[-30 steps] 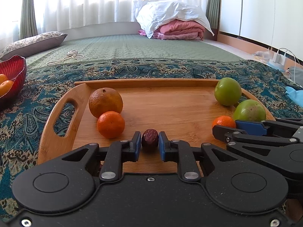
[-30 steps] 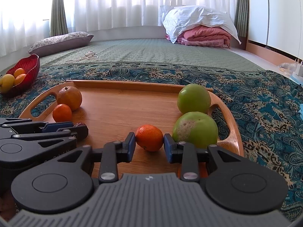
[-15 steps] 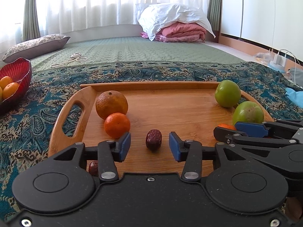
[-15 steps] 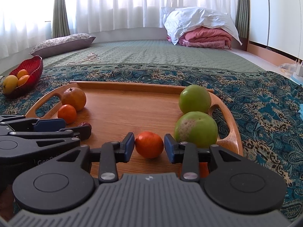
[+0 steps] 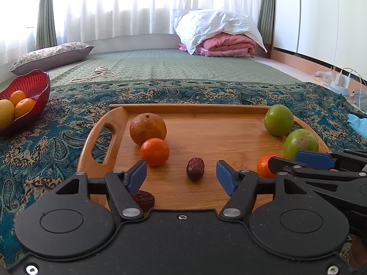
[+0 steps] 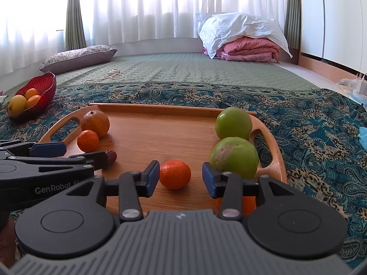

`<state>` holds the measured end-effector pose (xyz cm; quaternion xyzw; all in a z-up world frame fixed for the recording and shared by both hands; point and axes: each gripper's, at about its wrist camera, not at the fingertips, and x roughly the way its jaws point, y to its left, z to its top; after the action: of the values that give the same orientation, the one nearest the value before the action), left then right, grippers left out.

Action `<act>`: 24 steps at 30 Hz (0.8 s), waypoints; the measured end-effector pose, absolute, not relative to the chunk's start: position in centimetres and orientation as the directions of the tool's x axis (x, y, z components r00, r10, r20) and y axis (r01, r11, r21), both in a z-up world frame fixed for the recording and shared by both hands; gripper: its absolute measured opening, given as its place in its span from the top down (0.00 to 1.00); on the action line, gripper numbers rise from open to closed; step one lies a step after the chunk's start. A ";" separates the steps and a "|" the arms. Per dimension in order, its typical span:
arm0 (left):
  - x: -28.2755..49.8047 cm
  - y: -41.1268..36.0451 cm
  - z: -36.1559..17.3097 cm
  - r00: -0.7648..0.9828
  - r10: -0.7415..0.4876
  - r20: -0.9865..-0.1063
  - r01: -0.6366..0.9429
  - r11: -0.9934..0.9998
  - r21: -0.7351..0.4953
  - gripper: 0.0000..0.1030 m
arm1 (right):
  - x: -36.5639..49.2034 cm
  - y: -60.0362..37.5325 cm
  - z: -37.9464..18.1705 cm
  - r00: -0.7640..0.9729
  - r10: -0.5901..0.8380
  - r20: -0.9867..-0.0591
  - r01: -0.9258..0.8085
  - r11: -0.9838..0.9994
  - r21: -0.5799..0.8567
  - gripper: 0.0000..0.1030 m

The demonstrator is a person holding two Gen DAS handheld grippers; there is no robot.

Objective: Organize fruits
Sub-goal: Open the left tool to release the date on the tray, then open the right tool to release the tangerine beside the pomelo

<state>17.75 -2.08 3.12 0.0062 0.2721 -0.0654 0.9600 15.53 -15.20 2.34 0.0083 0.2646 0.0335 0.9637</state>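
A wooden tray lies on the patterned cloth. On it a dark red date rests between the blue pads of my left gripper, which is open and apart from it. A second date lies under the left finger. A large orange and a small mandarin sit at the tray's left. My right gripper is open around another mandarin without touching it. Two green fruits sit at the right.
A red bowl with yellow and orange fruit stands on the cloth to the far left. An orange object shows under the right gripper's right finger. A pillow, cords and folded bedding lie on the green mat beyond.
My left gripper opened and let go of the date, which now lies on the tray; the gripper drew back. My right gripper opened wider around the mandarin.
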 end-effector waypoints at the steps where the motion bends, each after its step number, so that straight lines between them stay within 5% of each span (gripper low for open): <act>1: 17.6 -2.0 3.2 0.844 -0.122 -0.522 0.127 0.992 -0.025 0.33 | 15.4 -15.2 2.4 0.858 0.068 -0.509 -0.060 0.998 0.033 0.40; 24: 13.0 -0.1 4.0 0.851 -0.117 -0.512 0.110 0.993 -0.043 0.11 | 11.2 -14.8 2.6 0.886 0.045 -0.461 -0.064 0.998 -0.026 0.20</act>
<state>12.95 -0.08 4.05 -0.0062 0.2663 -0.0589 0.9621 11.22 -14.85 2.56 -0.0200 0.2367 0.0280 0.9710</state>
